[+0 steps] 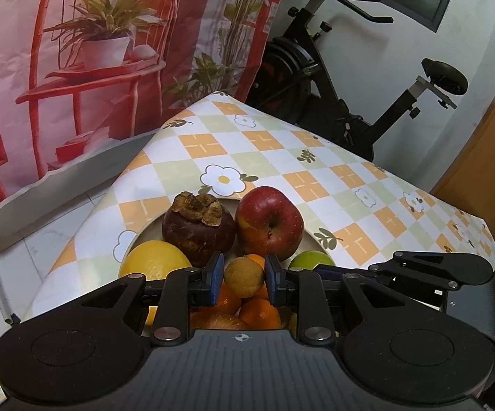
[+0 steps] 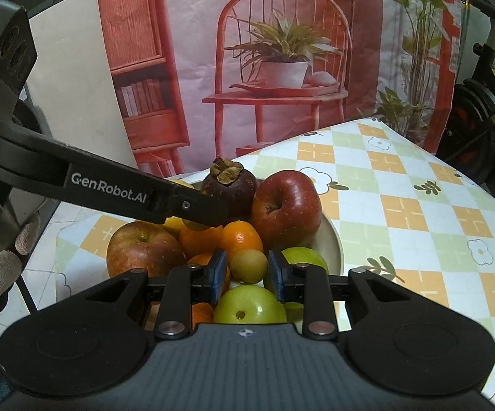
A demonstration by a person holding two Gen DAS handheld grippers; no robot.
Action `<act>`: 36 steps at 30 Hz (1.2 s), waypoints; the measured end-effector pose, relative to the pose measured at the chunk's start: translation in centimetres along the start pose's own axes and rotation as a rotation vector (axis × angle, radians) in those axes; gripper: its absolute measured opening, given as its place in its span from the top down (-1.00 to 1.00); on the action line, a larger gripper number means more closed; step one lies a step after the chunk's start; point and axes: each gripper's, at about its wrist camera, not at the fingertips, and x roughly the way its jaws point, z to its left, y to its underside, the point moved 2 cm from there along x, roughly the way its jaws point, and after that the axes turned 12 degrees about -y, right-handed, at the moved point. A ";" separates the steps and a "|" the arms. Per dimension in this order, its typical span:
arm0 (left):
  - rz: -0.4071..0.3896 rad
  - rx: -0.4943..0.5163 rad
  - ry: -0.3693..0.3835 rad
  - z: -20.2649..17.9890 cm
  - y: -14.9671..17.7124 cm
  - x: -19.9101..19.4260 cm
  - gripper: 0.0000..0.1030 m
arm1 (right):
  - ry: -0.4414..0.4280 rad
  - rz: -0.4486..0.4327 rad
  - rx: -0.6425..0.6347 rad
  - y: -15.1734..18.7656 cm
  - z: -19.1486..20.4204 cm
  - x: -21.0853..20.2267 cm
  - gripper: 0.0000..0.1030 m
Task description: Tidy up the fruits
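Note:
A pale bowl (image 2: 333,239) on the checked tablecloth holds a pile of fruit: a dark mangosteen (image 1: 198,227) (image 2: 228,188), a red apple (image 1: 269,226) (image 2: 287,207), a yellow lemon (image 1: 155,260), oranges (image 2: 240,236), green apples (image 2: 249,304) and a reddish apple (image 2: 143,248). My left gripper (image 1: 242,275) has its blue pads on either side of a small brownish-yellow fruit (image 1: 244,275). My right gripper (image 2: 247,269) stands the same way around a small brownish fruit (image 2: 249,265). The left gripper's finger (image 2: 192,207) reaches over the bowl in the right wrist view.
The table (image 1: 316,178) carries an orange, green and white checked cloth with flowers. A red printed backdrop (image 2: 281,51) hangs behind. An exercise bike (image 1: 350,78) stands beyond the table's far right edge. Tiled floor (image 1: 42,253) lies to the left.

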 end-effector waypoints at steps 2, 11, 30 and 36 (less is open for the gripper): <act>-0.002 0.003 -0.009 0.0 0.1 -0.1 0.47 | 0.002 -0.002 0.002 0.0 0.0 -0.1 0.42; -0.031 -0.001 -0.026 -0.1 0.1 -1.5 -0.15 | 0.024 -0.029 0.004 0.0 0.2 -1.2 0.30; -0.197 0.026 -0.133 -3.9 -1.6 -7.3 -0.75 | 0.194 -0.228 0.200 1.0 -0.7 -9.3 -0.78; -0.260 0.091 -0.142 -7.7 -2.1 -10.2 -0.75 | 0.302 -0.288 0.253 1.6 -1.2 -14.9 -0.79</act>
